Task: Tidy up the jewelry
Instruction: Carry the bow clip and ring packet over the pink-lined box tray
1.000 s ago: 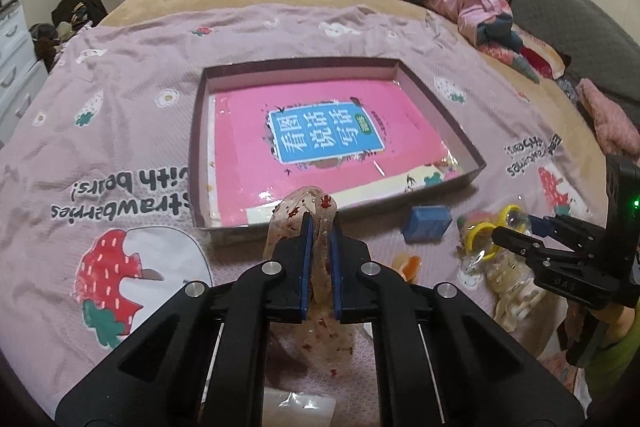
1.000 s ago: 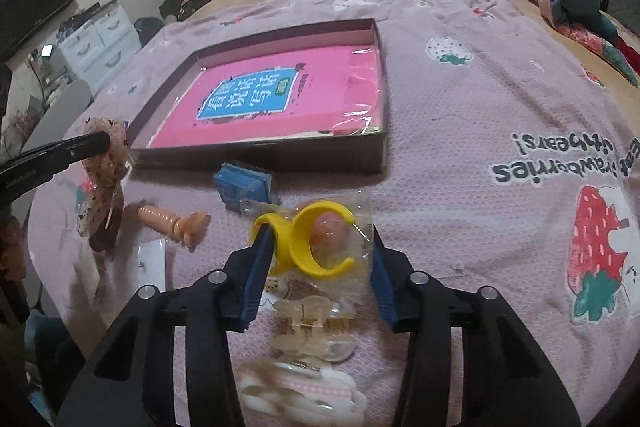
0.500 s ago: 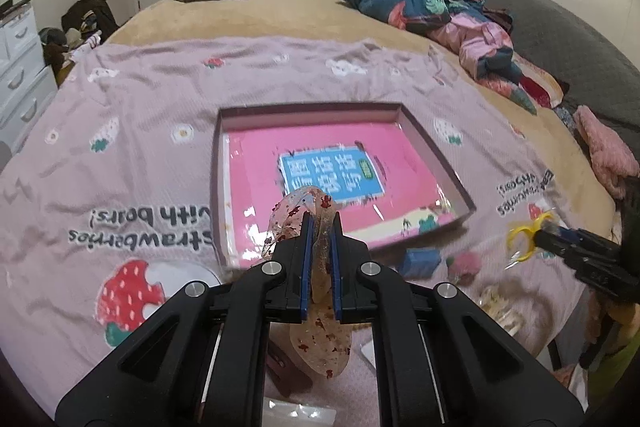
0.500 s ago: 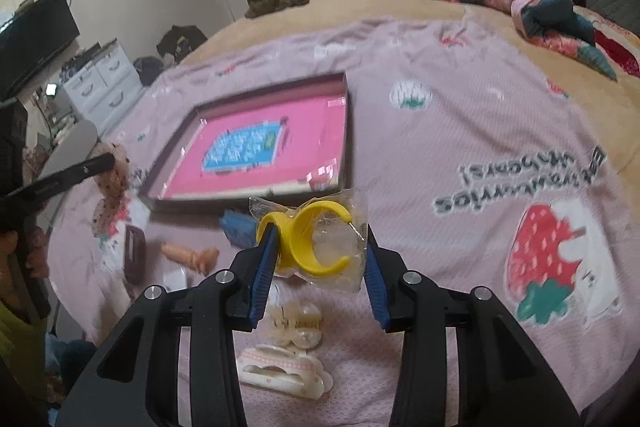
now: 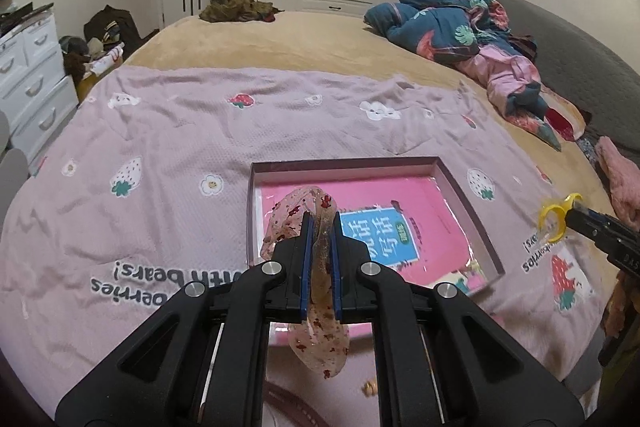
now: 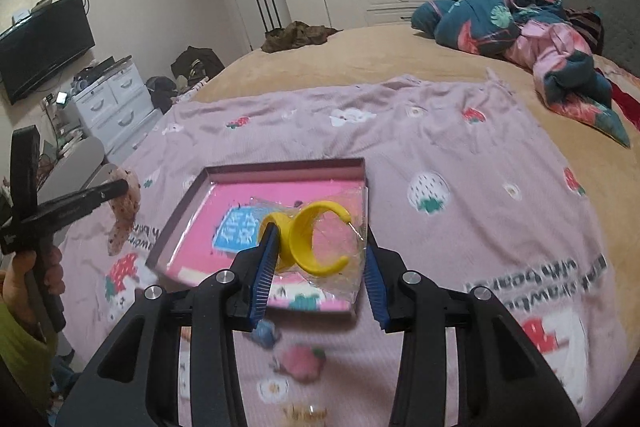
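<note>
1. The left gripper is clamped tight on a scrunchie — sheer, peach, with red flecks — whose loop sticks out above the pads and hangs below them.
2. The right gripper grips a clear packet holding yellow clips; its blue pads press the packet's two sides.
3. Both loads hang in the air above a shallow box that lies on a pink strawberry blanket spread over a bed.
4. Inside the box lies a pink book with a blue label.
5. In the right wrist view the left gripper shows at the left edge, held by a hand — the scrunchie dangles from its tip, left of the box.
6. On the blanket near the box's front edge lie a small blue thing and further small pieces, too blurred to name.
</note>
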{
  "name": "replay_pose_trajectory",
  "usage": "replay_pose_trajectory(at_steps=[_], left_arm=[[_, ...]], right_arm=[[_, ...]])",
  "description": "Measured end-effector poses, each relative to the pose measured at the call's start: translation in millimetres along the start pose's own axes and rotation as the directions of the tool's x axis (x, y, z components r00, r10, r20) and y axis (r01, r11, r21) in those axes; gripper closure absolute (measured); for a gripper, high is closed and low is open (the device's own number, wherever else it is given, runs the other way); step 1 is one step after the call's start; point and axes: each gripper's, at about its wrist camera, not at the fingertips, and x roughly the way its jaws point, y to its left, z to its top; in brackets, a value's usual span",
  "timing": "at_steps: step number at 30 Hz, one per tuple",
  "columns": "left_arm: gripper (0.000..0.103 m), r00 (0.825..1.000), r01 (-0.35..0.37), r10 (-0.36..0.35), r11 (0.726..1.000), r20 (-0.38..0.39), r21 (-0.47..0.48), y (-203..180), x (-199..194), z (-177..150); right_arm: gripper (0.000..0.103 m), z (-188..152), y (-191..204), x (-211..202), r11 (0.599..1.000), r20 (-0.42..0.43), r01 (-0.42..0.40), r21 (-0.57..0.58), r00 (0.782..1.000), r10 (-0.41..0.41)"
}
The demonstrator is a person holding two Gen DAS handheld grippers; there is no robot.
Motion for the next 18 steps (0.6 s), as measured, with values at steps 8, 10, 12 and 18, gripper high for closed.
replay_pose_trajectory(at_steps=[8, 10, 12, 18], left_arm=[[0.101, 0.999, -0.007, 0.006, 1.000, -0.051, -0.010, 1.8, 38.9, -0.9], [0.101, 0.997, -0.009, 0.008, 1.000, -0.070, -0.008, 1.9, 48.8, -3.9], [0.101, 0.996, -0.010, 0.009, 1.000, -0.089, -0.005, 1.9, 58.6, -7.7], [0.101, 0.991, -0.012, 0.013, 1.000, -0.130, 0.005, 2.3, 79.6, -17.4]], right_arm=[[0.064, 15.8, 9.1, 61.4, 1.000, -0.065, -0.013, -0.020, 0.998, 0.012], [0.064, 13.3, 13.6, 74.4, 1.000, -0.084, -0.010, -0.029, 0.996, 0.007], [0.064, 10.4, 17.4, 87.5, 0.999, -0.107, -0.012, -0.039, 0.994, 0.008], [0.064, -4.1, 24.0, 118.2, 0.999, -0.172, -0.018, -0.047, 0.985, 0.010]])
